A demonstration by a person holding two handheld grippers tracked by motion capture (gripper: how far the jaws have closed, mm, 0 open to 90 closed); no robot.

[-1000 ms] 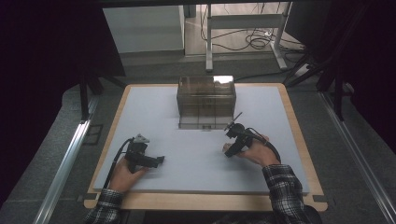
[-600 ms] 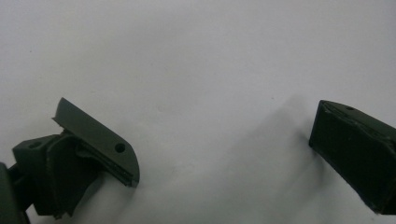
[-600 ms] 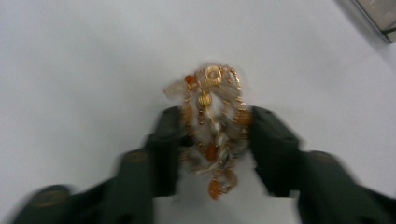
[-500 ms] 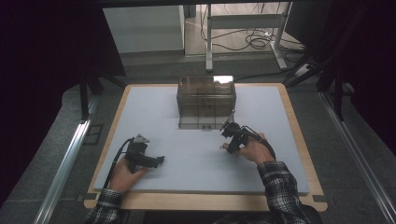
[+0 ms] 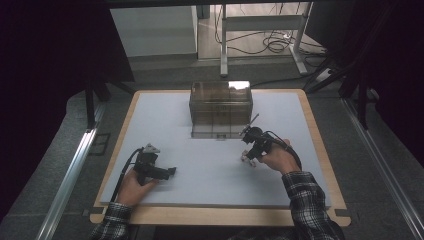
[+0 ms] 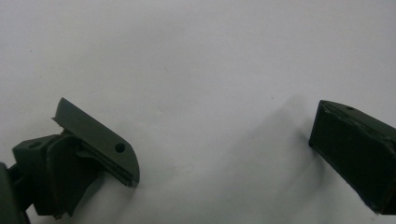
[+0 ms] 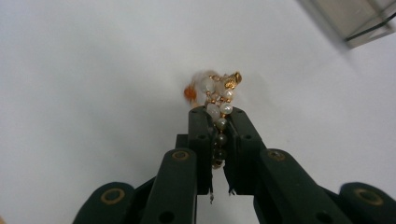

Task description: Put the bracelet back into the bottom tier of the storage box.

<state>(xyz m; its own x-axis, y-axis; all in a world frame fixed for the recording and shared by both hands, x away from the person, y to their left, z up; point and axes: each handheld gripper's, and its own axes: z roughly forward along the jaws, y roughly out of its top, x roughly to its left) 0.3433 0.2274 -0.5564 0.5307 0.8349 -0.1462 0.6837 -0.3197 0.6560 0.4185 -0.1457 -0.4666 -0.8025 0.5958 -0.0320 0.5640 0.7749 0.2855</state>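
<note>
Bead string [image 7: 217, 100]: lower part hidden between jaws (clasp end unclear).
Clear box [image 7: 362, 18]: cut off by edge, blurred.

My right gripper [image 5: 248, 152] points down and toward my left, with my right hand [image 5: 277, 157] behind it and the checked sleeve running back to the near edge; its jaws have just closed and now stand nearly together, pinched on a beaded string [image 7: 215, 100]. My left gripper [image 5: 170, 171] lies low and level, pointing to my right, with my left hand [image 5: 134, 184] wrapped around its body. Its jaws stand wide apart with nothing between them.
</note>
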